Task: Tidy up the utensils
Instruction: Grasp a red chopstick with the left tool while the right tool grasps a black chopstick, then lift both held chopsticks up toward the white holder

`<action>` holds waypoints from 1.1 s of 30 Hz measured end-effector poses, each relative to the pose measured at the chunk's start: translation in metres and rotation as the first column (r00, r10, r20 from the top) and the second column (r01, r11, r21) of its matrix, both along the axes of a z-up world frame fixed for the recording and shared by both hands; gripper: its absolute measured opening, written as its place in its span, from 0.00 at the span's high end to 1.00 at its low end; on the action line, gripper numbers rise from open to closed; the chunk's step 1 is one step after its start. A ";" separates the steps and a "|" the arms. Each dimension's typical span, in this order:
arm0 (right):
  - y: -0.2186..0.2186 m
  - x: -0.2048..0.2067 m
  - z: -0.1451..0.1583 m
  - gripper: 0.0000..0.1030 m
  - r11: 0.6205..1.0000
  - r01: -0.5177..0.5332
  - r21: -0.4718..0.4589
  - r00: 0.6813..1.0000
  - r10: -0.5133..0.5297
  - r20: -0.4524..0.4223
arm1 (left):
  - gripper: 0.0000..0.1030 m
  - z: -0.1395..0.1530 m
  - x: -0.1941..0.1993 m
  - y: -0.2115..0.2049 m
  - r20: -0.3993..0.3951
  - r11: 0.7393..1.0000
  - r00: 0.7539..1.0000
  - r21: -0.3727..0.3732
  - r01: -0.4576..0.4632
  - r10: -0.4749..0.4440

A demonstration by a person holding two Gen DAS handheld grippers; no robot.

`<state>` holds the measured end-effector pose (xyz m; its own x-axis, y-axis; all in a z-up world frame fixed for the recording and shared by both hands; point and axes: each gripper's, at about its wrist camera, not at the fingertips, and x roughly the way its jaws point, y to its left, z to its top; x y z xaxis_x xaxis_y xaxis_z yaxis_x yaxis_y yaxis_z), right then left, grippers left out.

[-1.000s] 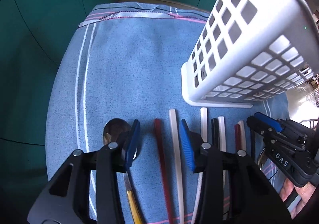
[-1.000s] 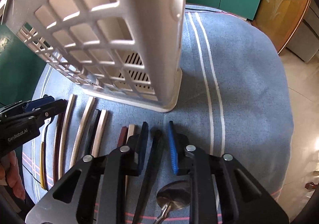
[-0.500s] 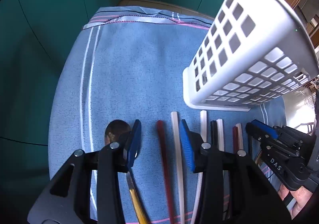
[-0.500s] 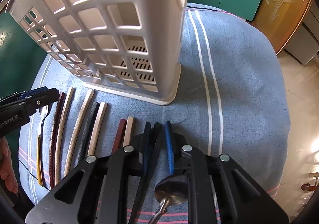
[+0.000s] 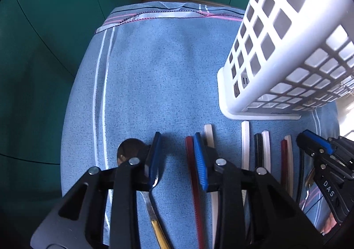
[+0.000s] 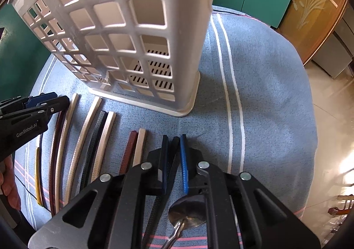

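Several chopsticks lie side by side on the blue cloth in front of a white lattice basket (image 5: 287, 60). My left gripper (image 5: 177, 156) points down over the cloth with its jaws closing. A gold-handled spoon (image 5: 128, 151) lies at its left pad and a dark red chopstick (image 5: 192, 171) runs along the inside of its right pad; the pads press on neither. In the right wrist view my right gripper (image 6: 174, 156) is closing its blue pads against a black chopstick (image 6: 174, 149) that fills the gap. A second spoon (image 6: 188, 215) lies under its right finger.
The basket (image 6: 132, 38) stands upright just beyond the row of chopsticks. White chopsticks (image 5: 245, 142), a black one and another red one lie between the two grippers. The cloth's edge drops off left and far, with green cabinets (image 5: 44, 49) behind. A person's hand (image 6: 8, 182) shows at the left.
The left jaws have narrowed, the right pad coming up beside the dark red chopstick. The right jaws have drawn in from a loose gap onto the black chopstick. Both hands stayed in place.
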<state>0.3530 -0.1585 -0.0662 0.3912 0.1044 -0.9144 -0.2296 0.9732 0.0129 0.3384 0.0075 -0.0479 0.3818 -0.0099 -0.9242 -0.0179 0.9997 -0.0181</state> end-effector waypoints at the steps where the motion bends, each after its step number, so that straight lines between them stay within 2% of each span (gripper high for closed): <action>1: 0.002 -0.001 -0.001 0.89 1.000 -0.003 -0.007 1.000 0.003 0.003 | 0.71 -0.001 0.000 -0.003 0.003 1.000 1.000 0.015 0.002 -0.002; 4: 0.011 -0.004 -0.003 0.90 0.999 -0.011 -0.034 1.000 0.011 0.016 | 0.77 -0.002 -0.002 -0.013 0.017 0.998 1.000 0.055 0.014 -0.015; 6: 0.016 -0.005 -0.005 0.90 0.999 -0.011 -0.038 1.000 0.012 0.023 | 0.91 -0.002 -0.002 -0.021 0.026 0.996 0.999 0.077 0.039 -0.041; 9: 0.019 -0.008 -0.006 0.90 0.999 -0.016 -0.041 0.999 0.017 0.029 | 0.93 -0.002 0.000 -0.027 0.035 0.993 0.998 0.102 0.051 -0.055; 17: 0.014 -0.014 0.001 0.93 0.998 -0.021 0.051 0.999 0.019 0.034 | 0.94 0.009 -0.004 -0.010 0.059 0.997 0.996 -0.040 0.063 -0.060; 20: 0.010 -0.022 0.016 0.94 0.995 -0.029 0.093 0.998 0.025 0.051 | 0.94 0.034 -0.016 -0.008 0.109 0.994 0.991 -0.067 0.089 -0.081; 25: -0.001 -0.051 0.057 0.94 0.986 -0.054 0.155 0.992 0.035 0.122 | 0.94 0.084 -0.044 0.000 0.208 0.987 0.973 -0.099 0.127 -0.104; 28: -0.013 -0.072 0.089 0.94 0.979 -0.075 0.188 0.983 0.041 0.179 | 0.94 0.118 -0.072 0.003 0.283 0.983 0.951 -0.095 0.156 -0.123; 33: -0.029 -0.111 0.143 0.94 0.967 -0.107 0.231 0.959 0.039 0.281 | 0.94 0.165 -0.119 0.003 0.404 0.971 0.899 -0.081 0.223 -0.172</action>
<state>0.2423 -0.1879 0.0763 0.6041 0.3463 -0.7177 -0.3274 0.9290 0.1727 0.2198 0.0102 0.1174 0.6903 -0.2261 -0.6873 0.2135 0.9713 -0.1051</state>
